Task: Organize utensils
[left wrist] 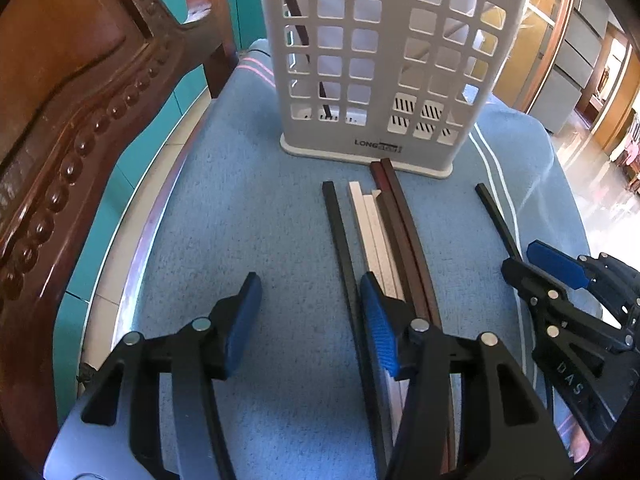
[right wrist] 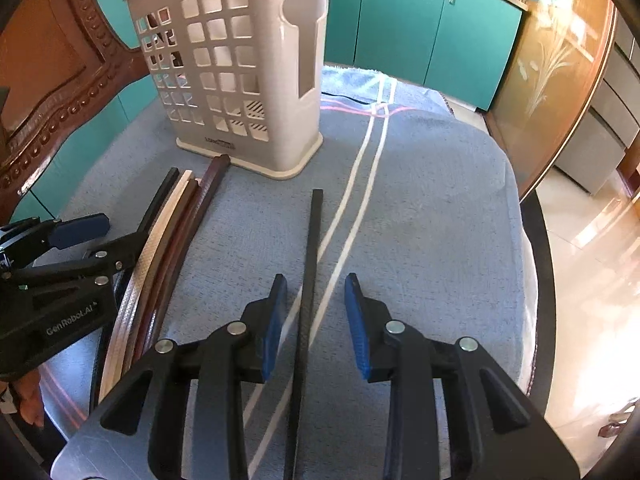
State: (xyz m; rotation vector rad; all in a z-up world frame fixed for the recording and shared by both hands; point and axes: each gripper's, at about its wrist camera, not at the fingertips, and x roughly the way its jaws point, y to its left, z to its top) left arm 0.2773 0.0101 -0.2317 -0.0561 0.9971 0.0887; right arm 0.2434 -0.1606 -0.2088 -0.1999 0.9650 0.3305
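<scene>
Teal cabinets (right wrist: 420,28), carved wooden chair (left wrist: 80,128), glossy floor (right wrist: 592,280)

White holder (right wrist: 244,80) upright on towel; chopsticks (right wrist: 160,240) bundled before it, 1 black chopstick (right wrist: 310,264) apart.

Covered by a blue towel (right wrist: 432,200) with paired white stripes (right wrist: 362,184) and a thin pink line, draped over a round table with a dark rim (right wrist: 540,248). Stood upright on the towel at the far side: a pale grey perforated utensil holder (left wrist: 384,60). Lay flat just before its base: a bundle of chopsticks (left wrist: 384,232), black, white and brown, side by side. Lay apart to their right, across the stripes: one single black chopstick (right wrist: 313,248).
</scene>
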